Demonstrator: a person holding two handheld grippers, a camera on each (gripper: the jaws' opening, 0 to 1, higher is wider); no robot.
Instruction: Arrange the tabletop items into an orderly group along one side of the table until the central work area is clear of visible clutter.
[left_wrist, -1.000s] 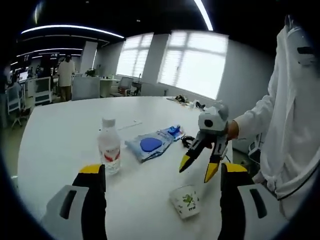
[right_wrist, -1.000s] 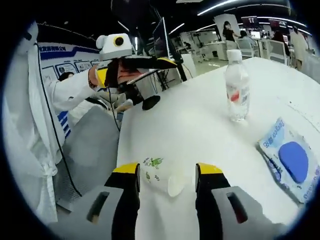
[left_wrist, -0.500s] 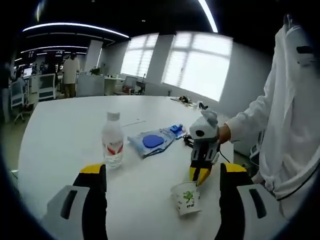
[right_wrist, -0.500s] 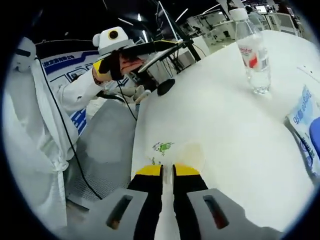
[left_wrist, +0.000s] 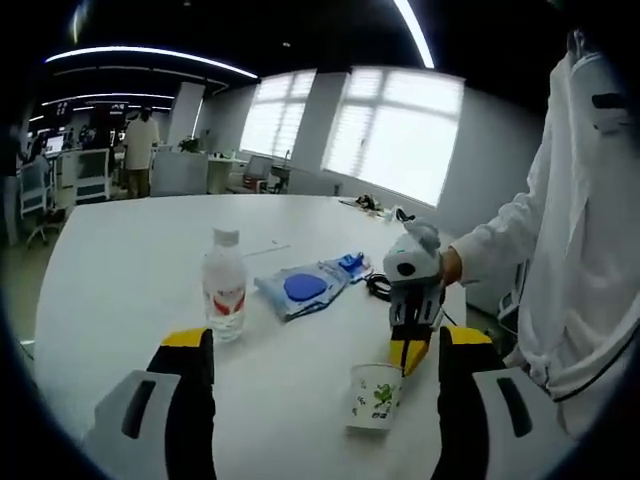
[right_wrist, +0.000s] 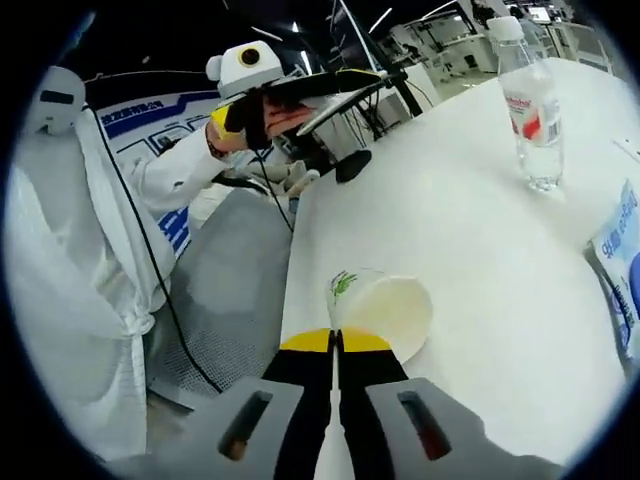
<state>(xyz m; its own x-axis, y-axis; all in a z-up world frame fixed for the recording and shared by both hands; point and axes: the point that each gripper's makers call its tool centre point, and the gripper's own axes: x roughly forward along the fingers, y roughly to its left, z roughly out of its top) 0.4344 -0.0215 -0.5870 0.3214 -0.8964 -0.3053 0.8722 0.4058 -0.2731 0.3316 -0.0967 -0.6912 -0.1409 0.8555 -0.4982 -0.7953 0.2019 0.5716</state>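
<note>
White table (round-edged) in a bright, window-lit open office.

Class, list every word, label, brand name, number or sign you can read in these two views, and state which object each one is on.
No text can be quoted with certainty.
Water bottle: red and white label, print too small to read.
Blue packet: print blurred.
Paper cup: green leaf drawing, no readable words.
Blue wall board: white characters, too blurred to read.
</note>
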